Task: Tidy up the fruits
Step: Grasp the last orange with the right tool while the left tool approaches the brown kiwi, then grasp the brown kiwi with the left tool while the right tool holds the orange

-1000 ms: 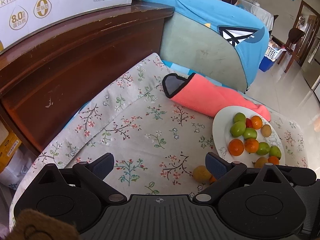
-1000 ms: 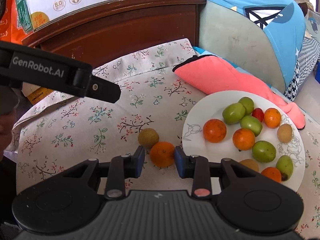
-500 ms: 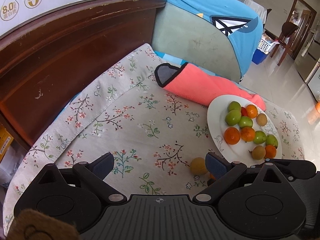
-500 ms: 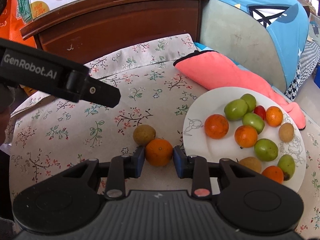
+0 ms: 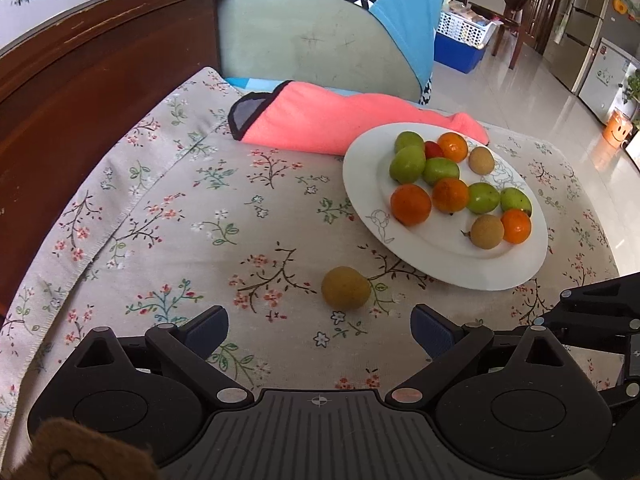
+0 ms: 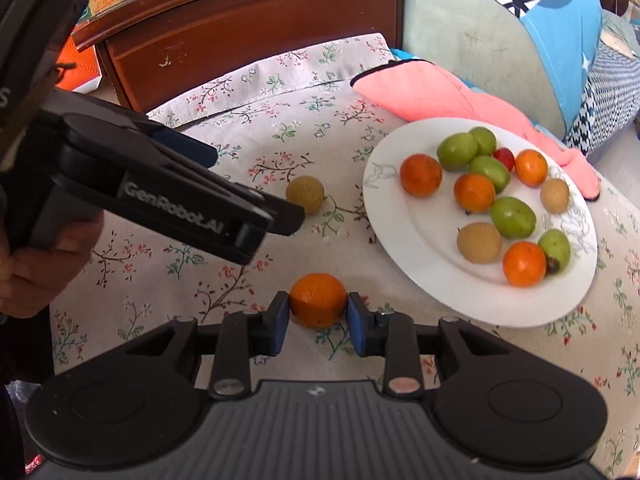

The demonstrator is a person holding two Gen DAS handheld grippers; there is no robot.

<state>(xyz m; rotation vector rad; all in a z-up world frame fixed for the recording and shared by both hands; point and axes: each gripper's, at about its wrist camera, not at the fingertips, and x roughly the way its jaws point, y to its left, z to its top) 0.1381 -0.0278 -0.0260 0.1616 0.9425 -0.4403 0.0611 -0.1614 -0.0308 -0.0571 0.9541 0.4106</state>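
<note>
A white plate [image 5: 440, 256] [image 6: 416, 240] holds several green, orange and tan fruits plus one small red one. A tan round fruit [image 5: 346, 287] [image 6: 305, 194] lies on the floral cloth left of the plate. My left gripper [image 5: 320, 326] is open, just short of that tan fruit, which lies ahead between its fingers. My right gripper [image 6: 318, 318] is shut on an orange tangerine [image 6: 318, 300] and holds it above the cloth, left of the plate's near edge.
A pink oven mitt [image 5: 332, 120] lies behind the plate. A dark wooden cabinet [image 5: 92, 72] borders the cloth at the left and back. A green and blue cushioned seat [image 5: 320, 36] stands behind. The left gripper's body [image 6: 160, 196] crosses the right wrist view.
My right gripper has shut on the tangerine and lifted it off the cloth, away from the tan fruit. My left gripper has swung right and closer, bringing the tan fruit between its fingers.
</note>
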